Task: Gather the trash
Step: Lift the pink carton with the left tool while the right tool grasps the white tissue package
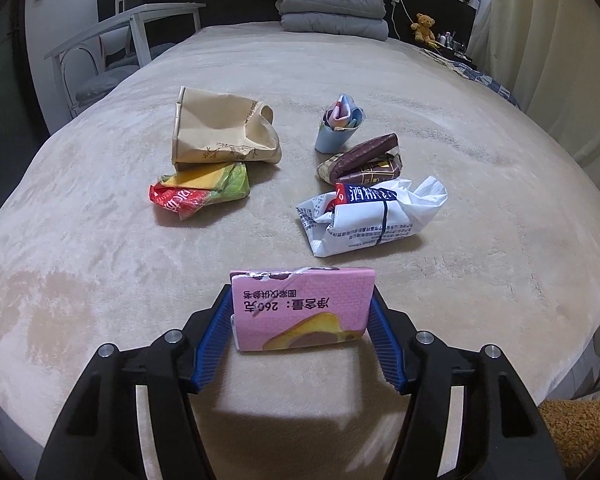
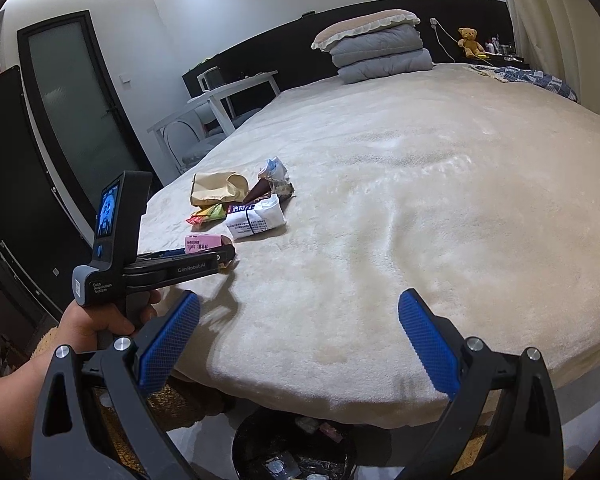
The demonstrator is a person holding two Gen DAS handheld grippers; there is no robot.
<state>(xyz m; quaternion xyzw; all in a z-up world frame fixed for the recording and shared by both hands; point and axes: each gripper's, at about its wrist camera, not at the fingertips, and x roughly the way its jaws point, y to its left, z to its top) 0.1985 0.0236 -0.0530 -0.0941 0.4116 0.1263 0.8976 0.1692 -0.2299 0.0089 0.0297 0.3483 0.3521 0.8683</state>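
in the left wrist view, lower centre of the frame, my left gripper [image 1: 302,312] has its blue fingers [image 1: 210,344] pinching a pink carton [image 1: 300,310] from both sides; the carton stands upright between the pads, its torn top edge uppermost, printed text upside down, and it sits on or just over the cream blanket [image 1: 80,280] of the bed; i cannot tell which

beyond it, right of centre, lies a crumpled white printed wrapper [image 1: 368,216]. just behind that, touching it, is a brown wrapper bundle [image 1: 364,160], and behind that a pale blue paper cup [image 1: 336,134] stuffed with scraps, tilted. left of centre, a red, yellow and green snack wrapper [image 1: 198,192] lies against the lower edge of a collapsed brown paper bag [image 1: 220,128]

at the top of the frame, folded grey bedding [image 1: 332,10] is stacked under a pillow, with a teddy bear [image 1: 424,26] to its right and a white chair [image 1: 120,40] at upper left

in the right wrist view, my right gripper [image 2: 300,344] shows at the bottom of the frame with fingers spread wide and nothing between them, hanging over the near edge of the bed. directly below, at bottom centre, a black-lined trash bin [image 2: 292,452] holds some litter. at lower left my left hand [image 2: 96,320] grips the other tool's handle, the pink carton in its tips at centre left
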